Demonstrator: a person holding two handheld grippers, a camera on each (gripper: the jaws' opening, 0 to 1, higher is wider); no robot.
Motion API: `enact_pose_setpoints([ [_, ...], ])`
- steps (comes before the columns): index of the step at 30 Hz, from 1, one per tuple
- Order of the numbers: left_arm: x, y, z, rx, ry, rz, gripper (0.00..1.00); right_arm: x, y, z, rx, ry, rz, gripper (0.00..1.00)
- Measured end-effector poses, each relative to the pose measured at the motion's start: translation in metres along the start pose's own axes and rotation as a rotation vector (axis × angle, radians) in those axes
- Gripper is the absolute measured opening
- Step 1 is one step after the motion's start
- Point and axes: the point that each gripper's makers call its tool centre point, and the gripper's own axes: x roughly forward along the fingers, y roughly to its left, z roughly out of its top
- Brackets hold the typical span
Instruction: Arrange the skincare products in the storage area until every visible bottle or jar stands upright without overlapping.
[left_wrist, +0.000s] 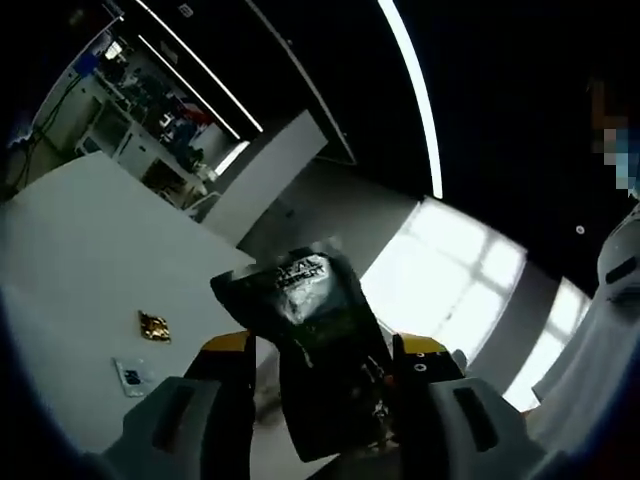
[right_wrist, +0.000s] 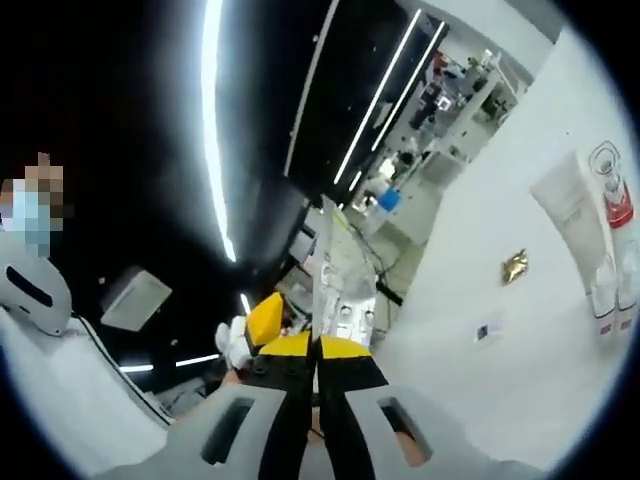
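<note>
A black foil pouch (left_wrist: 305, 320) hangs in the air in front of my left gripper (left_wrist: 322, 350), flat face toward it. The jaws stand wide apart on either side, open. In the right gripper view the same pouch (right_wrist: 335, 270) shows edge-on as a thin silvery strip, with my right gripper (right_wrist: 315, 345) shut on its lower edge. A yellow jaw tip of the left gripper (right_wrist: 265, 318) sits just left of the strip. On the white table (right_wrist: 500, 400) lie a white tube (right_wrist: 568, 215) and a bottle with a red label (right_wrist: 615, 205), side by side.
A gold sachet (left_wrist: 153, 326) (right_wrist: 515, 265) and a small white-and-blue sachet (left_wrist: 130, 377) (right_wrist: 487, 331) lie on the table (left_wrist: 70, 260). A person in white stands close by (left_wrist: 610, 330) (right_wrist: 40, 300). Shelves with clutter line the far wall (right_wrist: 440, 100).
</note>
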Motion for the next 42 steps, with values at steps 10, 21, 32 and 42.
enact_pose_setpoints([
  [10, -0.003, -0.006, -0.002, -0.193, -0.035, -0.146, 0.49, 0.0, 0.041, 0.008, 0.101, -0.059, 0.188, 0.01],
  [21, -0.004, -0.023, -0.002, -0.231, -0.028, -0.234, 0.27, -0.002, 0.039, 0.007, 0.134, -0.081, 0.199, 0.01],
  [32, -0.006, -0.02, -0.001, -0.244, -0.038, -0.226, 0.2, -0.008, 0.028, 0.004, 0.148, -0.093, 0.151, 0.01],
  [42, -0.008, -0.017, 0.01, -0.268, -0.062, -0.221, 0.0, -0.019, 0.012, 0.011, 0.132, -0.121, 0.08, 0.01],
])
